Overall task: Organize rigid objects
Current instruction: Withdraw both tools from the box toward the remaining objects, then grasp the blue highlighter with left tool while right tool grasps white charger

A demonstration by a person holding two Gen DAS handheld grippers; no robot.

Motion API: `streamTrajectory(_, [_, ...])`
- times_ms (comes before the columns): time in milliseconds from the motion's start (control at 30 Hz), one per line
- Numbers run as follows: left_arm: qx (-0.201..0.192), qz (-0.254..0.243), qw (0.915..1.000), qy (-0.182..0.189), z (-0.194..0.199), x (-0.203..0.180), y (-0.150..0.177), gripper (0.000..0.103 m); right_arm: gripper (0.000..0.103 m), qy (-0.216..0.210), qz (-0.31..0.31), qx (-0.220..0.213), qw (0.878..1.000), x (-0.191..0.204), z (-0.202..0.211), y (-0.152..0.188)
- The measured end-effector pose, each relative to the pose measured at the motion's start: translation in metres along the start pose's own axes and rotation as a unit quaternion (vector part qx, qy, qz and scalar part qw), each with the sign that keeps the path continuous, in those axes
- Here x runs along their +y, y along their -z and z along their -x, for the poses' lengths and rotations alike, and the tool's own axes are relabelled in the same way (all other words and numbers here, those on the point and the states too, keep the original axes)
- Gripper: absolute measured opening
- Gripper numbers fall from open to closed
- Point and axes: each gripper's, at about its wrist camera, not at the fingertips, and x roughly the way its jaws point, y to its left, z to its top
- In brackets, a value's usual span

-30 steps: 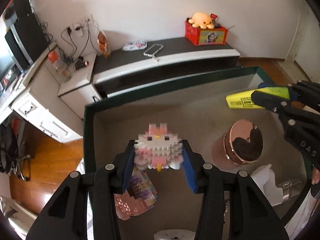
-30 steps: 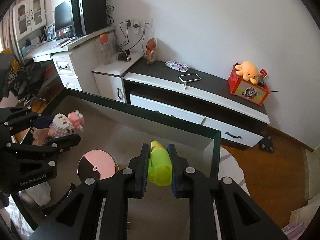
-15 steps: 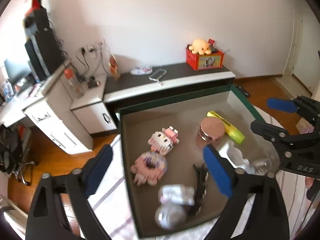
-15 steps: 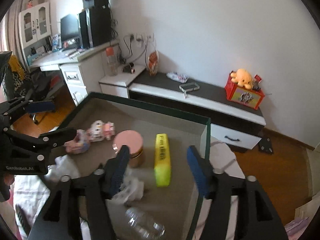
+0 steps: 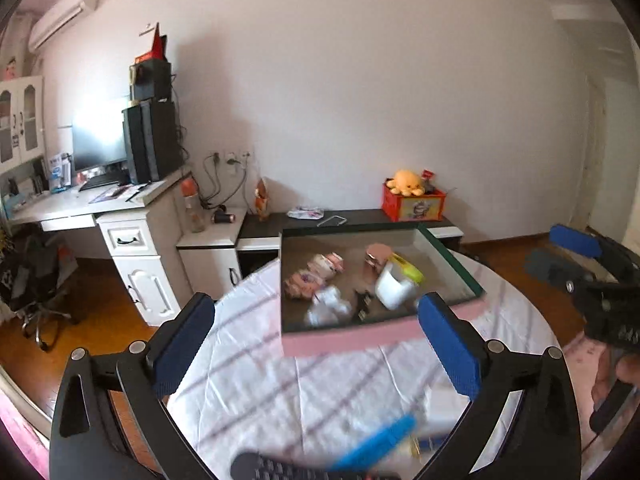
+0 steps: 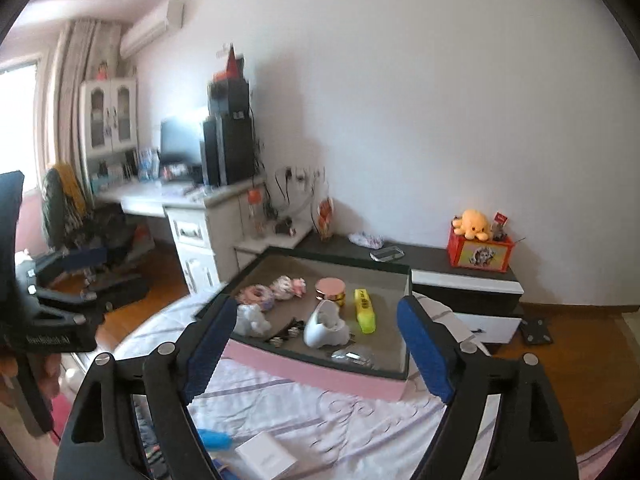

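Note:
A pink-sided tray with a dark green rim (image 5: 352, 340) (image 6: 312, 372) sits on the white clothed table. In it lie a block cat figure (image 5: 328, 265) (image 6: 286, 287), a block donut (image 6: 256, 296), a rose-gold jar (image 5: 378, 254) (image 6: 331, 288), a yellow highlighter (image 5: 406, 272) (image 6: 364, 310), a white holder (image 6: 326, 326) and dark clips. My left gripper (image 5: 316, 344) is open and empty, well back from the tray. My right gripper (image 6: 316, 348) is open and empty, also pulled back above the table.
A blue pen (image 5: 376, 446), a black remote (image 5: 288, 470) and a white box (image 6: 266, 460) lie on the near cloth. Behind the table stand a low black-and-white cabinet (image 6: 460, 276), a white desk (image 5: 100, 216) and a chair (image 6: 68, 216).
Both grippers let go: the left dropped the block cat, the right the yellow highlighter, both into the tray. Both then opened wide and drew up and back from the tray.

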Motion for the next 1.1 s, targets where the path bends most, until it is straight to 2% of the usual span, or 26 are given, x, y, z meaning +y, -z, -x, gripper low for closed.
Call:
streamTrajectory(100, [0.001,0.009,0.9999,-0.005,0.021,-0.003,0.020,0.103,0.086,0.008,-0.006,-0.005,1.000,0.005,0.020,0.013])
streamTrajectory(167, [-0.004,0.006,0.9995,-0.032,0.036,-0.004,0.032,0.103,0.089,0.022,-0.011,-0.012,1.000,0.009,0.034,0.022])
streamTrajectory(267, [-0.009,0.006,0.9983,-0.058,0.055,-0.005,0.046,0.103,0.103,0.030,-0.020,-0.025,0.999,0.013,0.053,0.033])
streamTrajectory(467, [-0.016,0.010,0.9971,-0.074,0.077,-0.008,0.061,0.103,0.103,0.062,-0.022,-0.028,0.997,0.021,0.073,0.052])
streamTrajectory(667, [-0.023,-0.008,0.9957,-0.089,0.089,-0.009,0.068,0.103,0.103,0.060,-0.023,-0.014,0.998,0.027,0.075,0.065])
streamTrajectory(733, [-0.021,-0.005,0.9963,-0.084,0.089,-0.008,0.069,0.103,0.103,0.062,-0.020,-0.009,0.998,0.029,0.075,0.068])
streamTrajectory(867, [-0.010,-0.006,0.9966,-0.082,0.085,-0.009,0.074,0.103,0.103,0.060,-0.016,0.009,0.998,0.031,0.070,0.078])
streamTrajectory(1100, [0.052,-0.016,0.9963,-0.068,0.056,-0.008,0.101,0.103,0.103,0.059,-0.002,0.080,0.995,0.030,0.039,0.104])
